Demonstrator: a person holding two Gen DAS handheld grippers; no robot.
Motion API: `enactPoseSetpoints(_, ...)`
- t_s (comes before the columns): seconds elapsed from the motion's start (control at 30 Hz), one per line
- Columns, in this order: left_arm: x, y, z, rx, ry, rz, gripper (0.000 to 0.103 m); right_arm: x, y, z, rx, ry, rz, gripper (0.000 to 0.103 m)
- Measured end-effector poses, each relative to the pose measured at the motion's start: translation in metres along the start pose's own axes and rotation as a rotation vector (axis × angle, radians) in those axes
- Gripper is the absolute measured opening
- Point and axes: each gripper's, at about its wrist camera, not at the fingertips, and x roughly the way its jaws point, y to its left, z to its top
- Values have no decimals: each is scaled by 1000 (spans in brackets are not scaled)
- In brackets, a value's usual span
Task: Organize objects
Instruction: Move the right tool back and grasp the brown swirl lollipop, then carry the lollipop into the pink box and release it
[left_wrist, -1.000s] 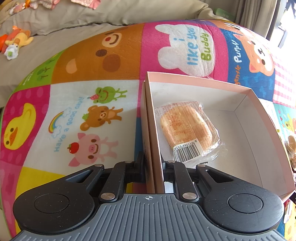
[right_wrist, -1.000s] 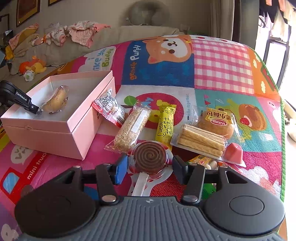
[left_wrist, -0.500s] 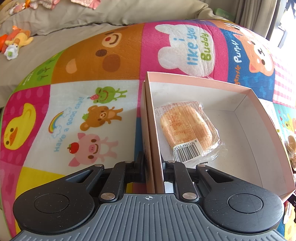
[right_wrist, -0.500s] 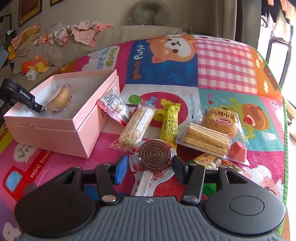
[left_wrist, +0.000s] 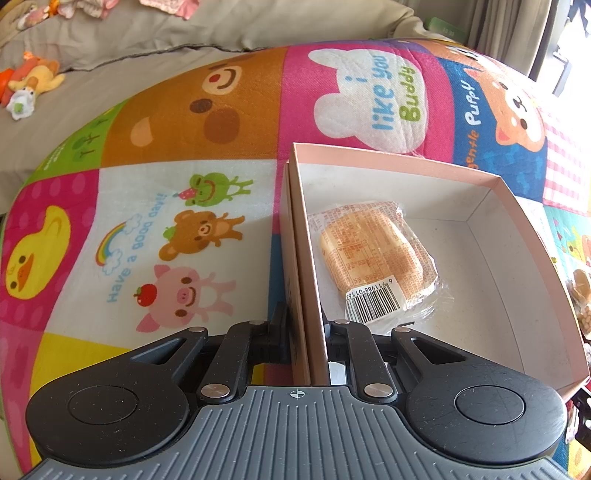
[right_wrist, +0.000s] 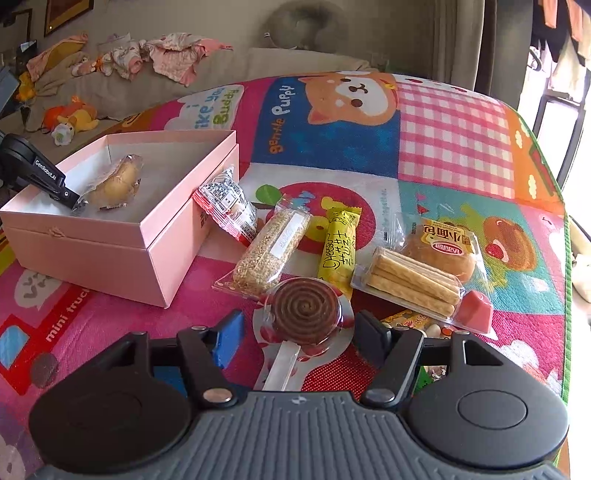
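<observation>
An open pink box (left_wrist: 509, 206) sits on the cartoon play mat, with one wrapped bun (left_wrist: 373, 254) inside. My left gripper (left_wrist: 306, 332) is shut on the box's near wall (left_wrist: 312, 295), one finger inside and one outside. It also shows in the right wrist view (right_wrist: 70, 195) at the box (right_wrist: 110, 254). My right gripper (right_wrist: 295, 332) is open around a wrapped brown spiral lollipop (right_wrist: 304, 312) lying on the mat, its fingers on either side and apart from it.
Right of the box lie a red-and-white packet (right_wrist: 225, 201), a sesame bar (right_wrist: 271, 251), a yellow cheese stick (right_wrist: 340, 251), biscuit sticks (right_wrist: 412, 282), a wrapped bun (right_wrist: 439, 249) and a pink jelly cup (right_wrist: 476, 310). Sofa and toys stand behind.
The right gripper has moved slightly forward toward the snacks, with the lollipop staying between its open fingers. The left gripper and the box have not moved.
</observation>
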Motion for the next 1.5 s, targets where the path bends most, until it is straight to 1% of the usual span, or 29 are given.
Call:
enactPoseSetpoints(0.07,0,0,0,-1,1,0,15,2,4,3,-23,0,-24,61)
enactPoseSetpoints(0.17,0,-2,1,3,5,9,15,-5,6,4,-18,-8,-6,61)
enactPoseSetpoints(0.3,1,-2,2,-1,7,11,14,-26,11,7,-4,-13,80,61)
enactPoseSetpoints(0.43,1,-2,1,-2,6,10,14,-50,26,15,-26,-14,187,61)
enactPoseSetpoints(0.53,1,-2,1,-1,6,9,14,-67,38,35,-42,-53,243,61)
enactPoseSetpoints(0.67,1,-2,1,-1,6,9,14,-87,48,77,-30,-120,350,61)
enactPoseSetpoints(0.73,1,-2,1,-1,6,8,14,-93,54,96,-42,-156,379,61)
enactPoseSetpoints(0.8,1,-2,1,-2,7,7,14,-94,60,116,-56,-187,386,61)
enactPoseSetpoints(0.9,1,-3,1,-1,7,10,14,-89,62,140,-34,-187,407,61)
enactPoseSetpoints(1.03,1,-3,0,-2,5,12,14,-84,47,167,26,-186,439,61)
enactPoseSetpoints(1.13,1,-2,0,-1,5,8,14,-78,38,180,55,-176,437,61)
enactPoseSetpoints(1.3,1,-1,0,-2,5,7,14,-51,44,192,88,-136,459,62)
enactPoseSetpoints(1.33,1,-1,0,-2,5,6,14,-44,46,193,96,-126,459,65)
enactPoseSetpoints(1.37,1,-1,0,-1,5,7,14,-38,49,193,107,-110,451,69)
enactPoseSetpoints(1.43,1,-1,0,1,5,8,15,-30,52,190,113,-89,445,69)
enactPoseSetpoints(1.5,1,-1,0,2,4,8,14,-29,50,182,97,-92,423,70)
